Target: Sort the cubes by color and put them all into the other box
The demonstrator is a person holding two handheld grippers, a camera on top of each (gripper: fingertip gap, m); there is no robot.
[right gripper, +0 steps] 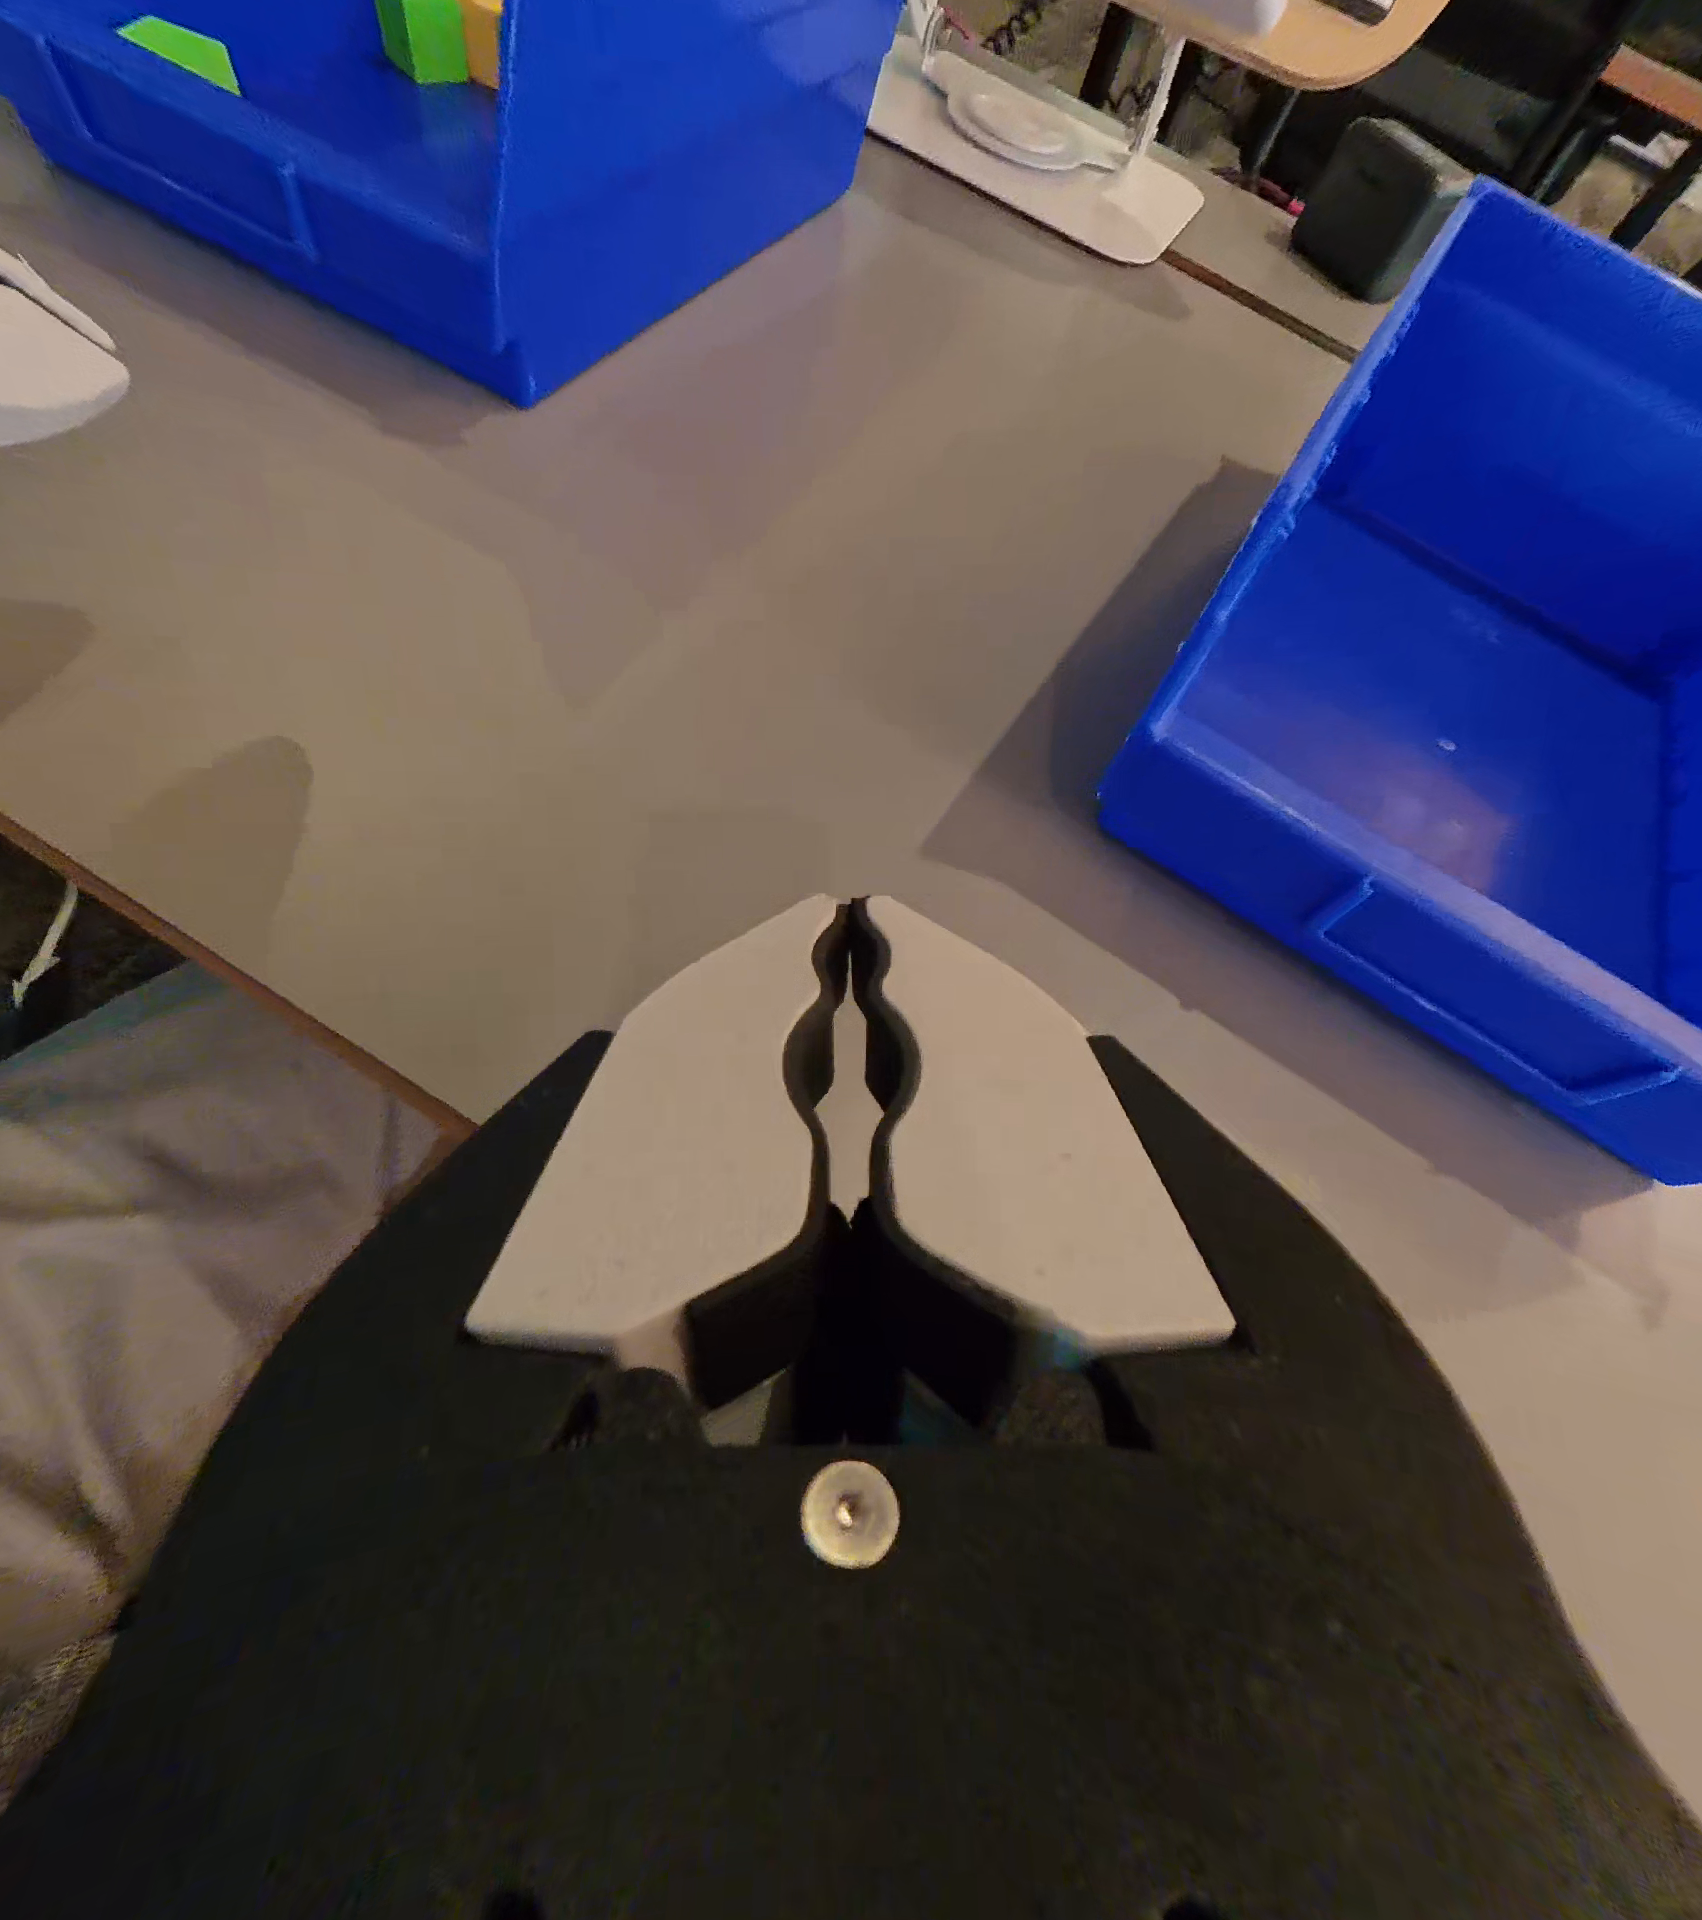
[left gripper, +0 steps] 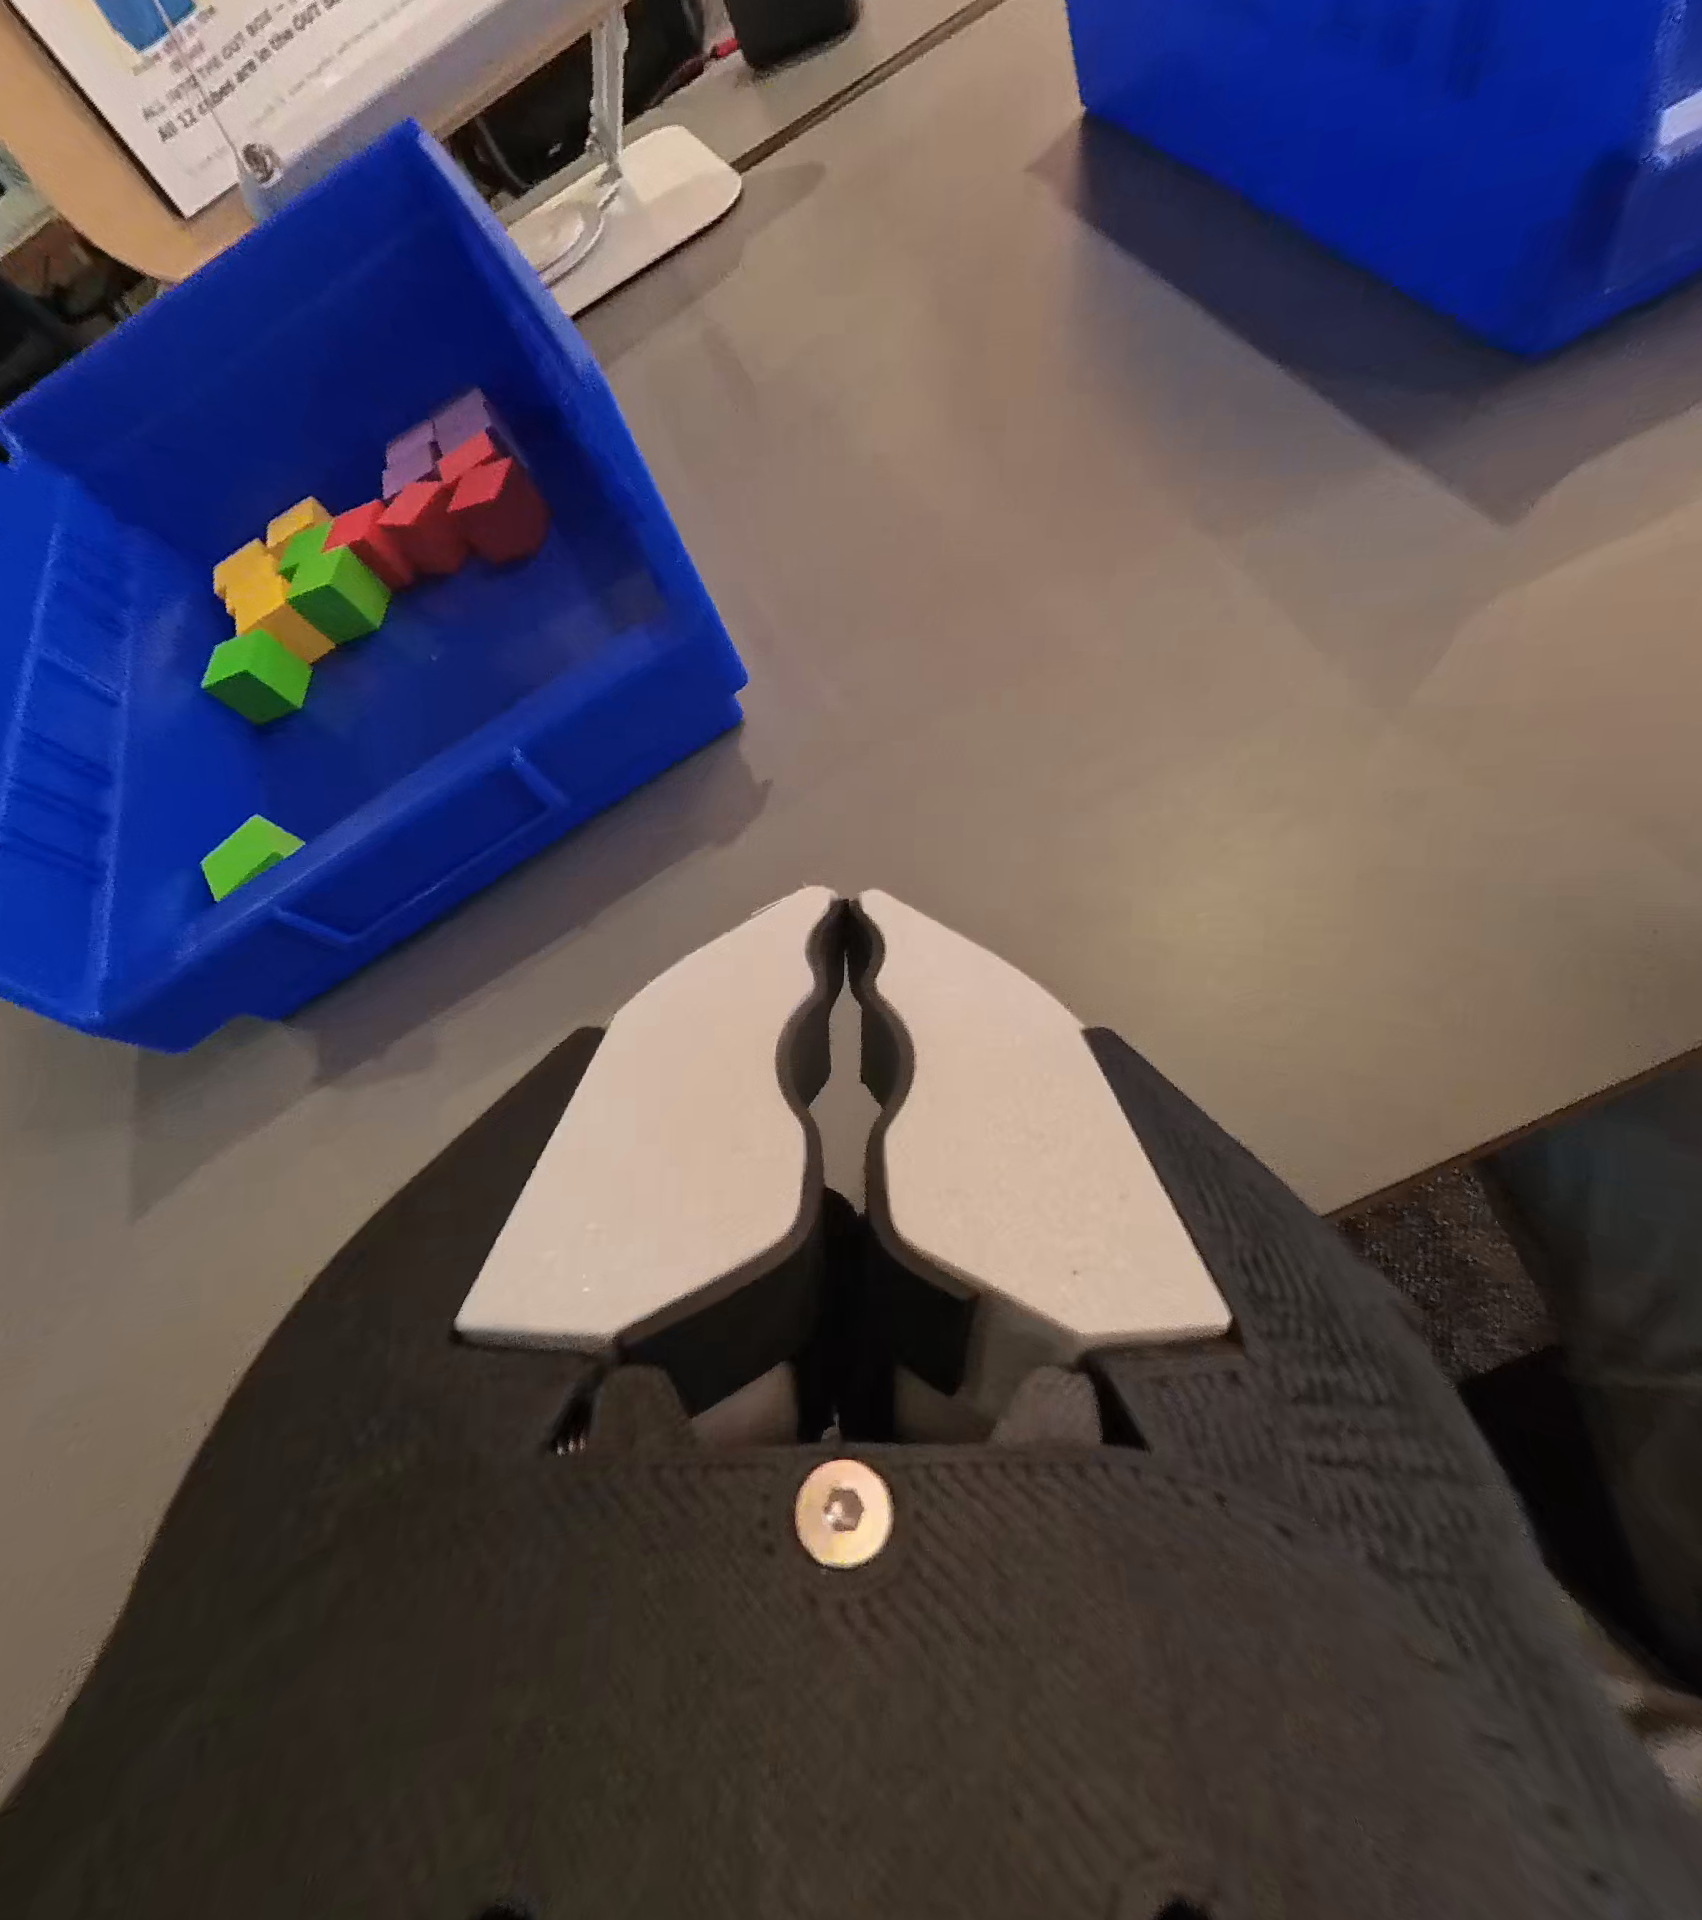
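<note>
two claws, each seen from its own wrist camera, hover over a grey tabletop (left gripper: 1086,644) with their pale fingers pressed together at the tips and nothing between them.

the left claw (left gripper: 845,902) is closed and empty. nearest it, up and to its left, stands a blue bin (left gripper: 618,436), one of two on the tabletop, with its low front lip turned toward the claw. inside lie small coloured cubes: about three green cubes (left gripper: 255,675), one alone at the front lip; about three yellow cubes (left gripper: 255,587); about four red cubes (left gripper: 499,509); about two purple cubes (left gripper: 442,436) at the back. the pile overlaps, so the counts are not certain. the claw touches neither bin nor cubes.

the right claw (right gripper: 852,904) is closed too, gripping nothing. just to its right sits the second blue bin (right gripper: 1398,416), no cubes visible in it, low lip facing the camera. the bin with cubes shows at the top left of this view, and the tip of the other claw enters at the left edge.

between the two bins runs a broad bare stretch of tabletop — open room straight ahead of both claws. the near edge of the tabletop, with a brown rim, passes just under and behind each claw. behind the bins stands a white flat-based stand (left gripper: 639,218), beyond it a dark speaker-like box (right gripper: 1377,208) — and a printed sheet (left gripper: 234,94) at the top left of the left view.
</note>
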